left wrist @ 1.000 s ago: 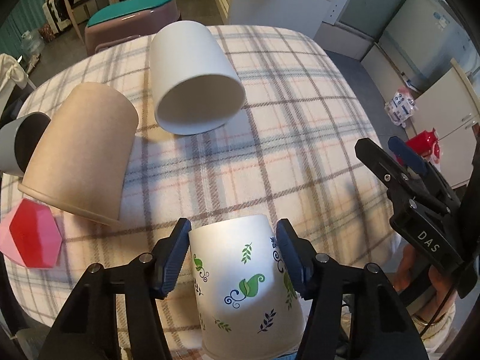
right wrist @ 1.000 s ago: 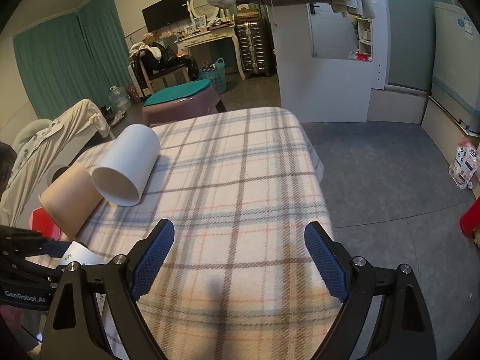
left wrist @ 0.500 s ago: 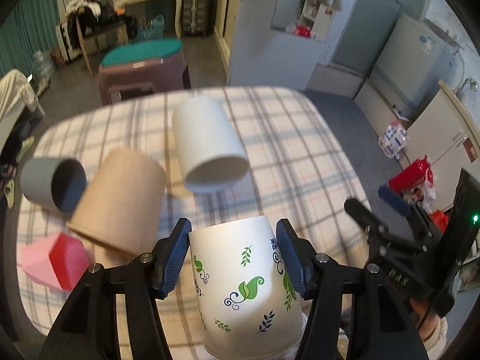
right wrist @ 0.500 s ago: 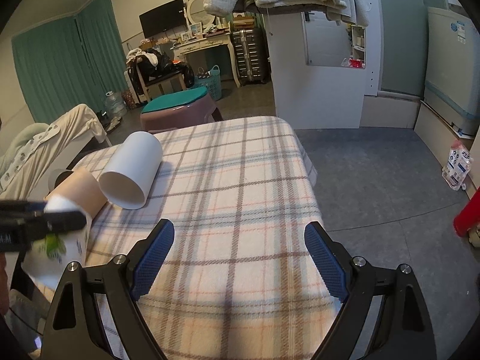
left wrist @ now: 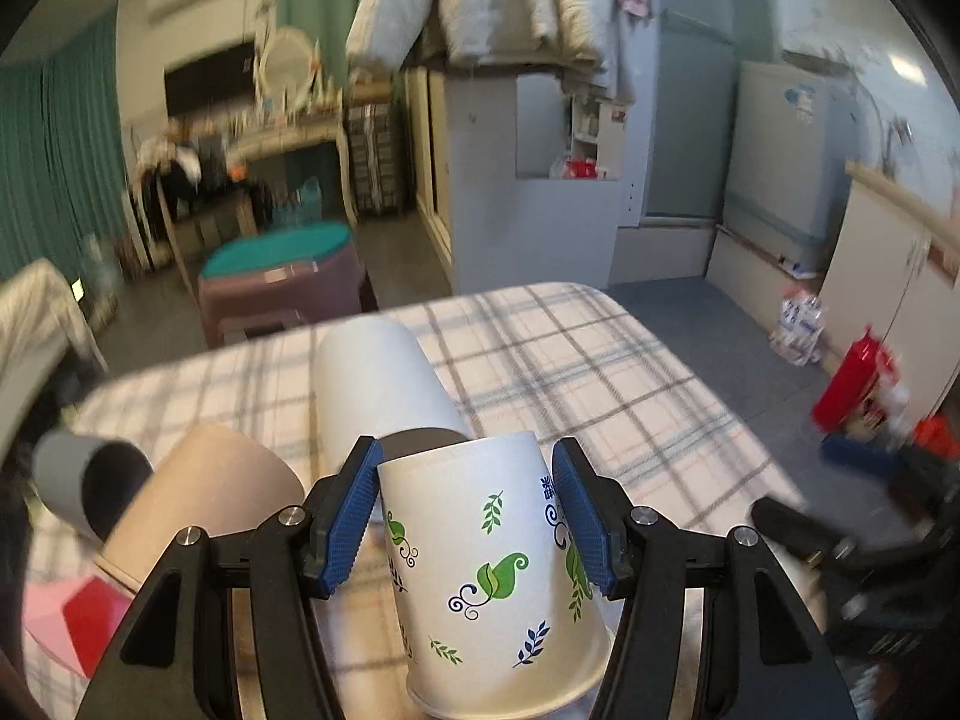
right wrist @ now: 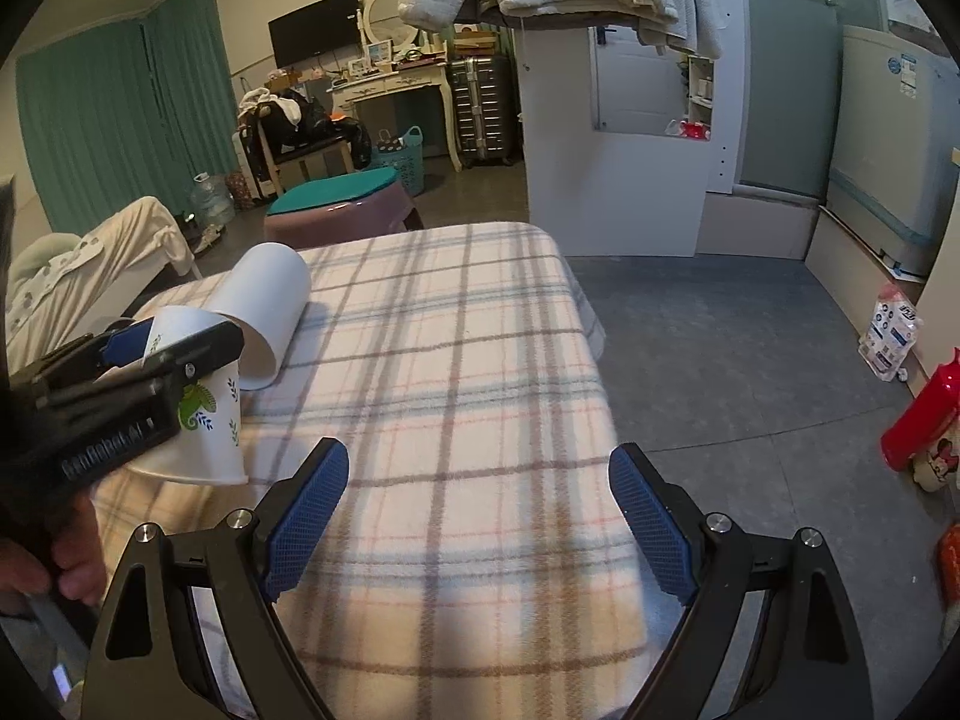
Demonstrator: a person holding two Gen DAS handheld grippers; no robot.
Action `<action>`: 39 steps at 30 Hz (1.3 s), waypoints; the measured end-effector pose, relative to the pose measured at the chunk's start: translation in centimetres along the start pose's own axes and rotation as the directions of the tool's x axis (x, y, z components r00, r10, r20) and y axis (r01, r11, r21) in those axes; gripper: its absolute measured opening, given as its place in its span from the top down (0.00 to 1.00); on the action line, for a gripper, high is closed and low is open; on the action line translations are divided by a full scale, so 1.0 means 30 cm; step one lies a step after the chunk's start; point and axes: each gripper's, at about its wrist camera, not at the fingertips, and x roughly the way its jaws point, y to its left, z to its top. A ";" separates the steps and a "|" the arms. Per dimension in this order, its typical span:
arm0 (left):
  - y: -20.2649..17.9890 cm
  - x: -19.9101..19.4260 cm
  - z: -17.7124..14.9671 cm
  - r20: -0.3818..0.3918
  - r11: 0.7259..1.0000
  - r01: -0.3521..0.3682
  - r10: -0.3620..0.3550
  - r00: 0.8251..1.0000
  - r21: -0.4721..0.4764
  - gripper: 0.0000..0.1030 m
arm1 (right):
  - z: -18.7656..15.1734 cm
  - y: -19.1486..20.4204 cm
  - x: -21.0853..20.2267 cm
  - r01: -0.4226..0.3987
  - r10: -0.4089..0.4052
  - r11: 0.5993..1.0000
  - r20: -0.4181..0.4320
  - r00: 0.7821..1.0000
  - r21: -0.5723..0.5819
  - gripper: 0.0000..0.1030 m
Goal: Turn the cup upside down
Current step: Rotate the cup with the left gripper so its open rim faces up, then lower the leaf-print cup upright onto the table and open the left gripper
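My left gripper point(left wrist: 465, 507) is shut on a white paper cup with green and blue leaf prints point(left wrist: 492, 576). The cup is held above the plaid table, its closed base pointing away and up and its open rim toward the camera and down. In the right wrist view the same cup point(right wrist: 204, 420) hangs at the left in the left gripper point(right wrist: 150, 378), rim lowest. My right gripper point(right wrist: 477, 516) is open and empty over the near part of the plaid table point(right wrist: 456, 372).
On the table lie a plain white cup point(left wrist: 378, 384) on its side, a tan cup point(left wrist: 210, 504), a grey cup point(left wrist: 84, 480) and a pink-red block point(left wrist: 66, 624). A purple stool with teal top point(right wrist: 342, 204) stands beyond the table. A red bottle point(right wrist: 924, 414) stands on the floor at right.
My left gripper has lifted and tilted upward with the cup, so the view swung from the tabletop to the room. The right gripper has stayed open and nearly still.
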 end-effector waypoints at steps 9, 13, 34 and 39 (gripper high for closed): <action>0.010 -0.043 -0.054 0.026 1.000 0.007 -0.008 1.000 0.018 0.41 | 0.008 0.018 -0.016 0.008 -0.008 1.000 0.011 1.000 -0.014 0.14; 0.006 -0.089 -0.068 0.007 0.999 0.010 -0.010 1.000 0.033 0.41 | 0.004 0.034 -0.024 0.007 -0.007 1.000 0.012 1.000 -0.019 0.14; -0.030 -0.220 -0.127 0.032 0.999 0.034 -0.035 0.999 0.033 0.22 | -0.043 0.083 -0.206 0.009 -0.006 0.999 0.075 0.997 -0.037 0.14; -0.024 -0.303 -0.102 0.085 0.999 0.036 -0.038 0.996 0.025 0.16 | -0.060 0.096 -0.281 0.006 -0.001 0.999 0.114 0.994 -0.042 0.14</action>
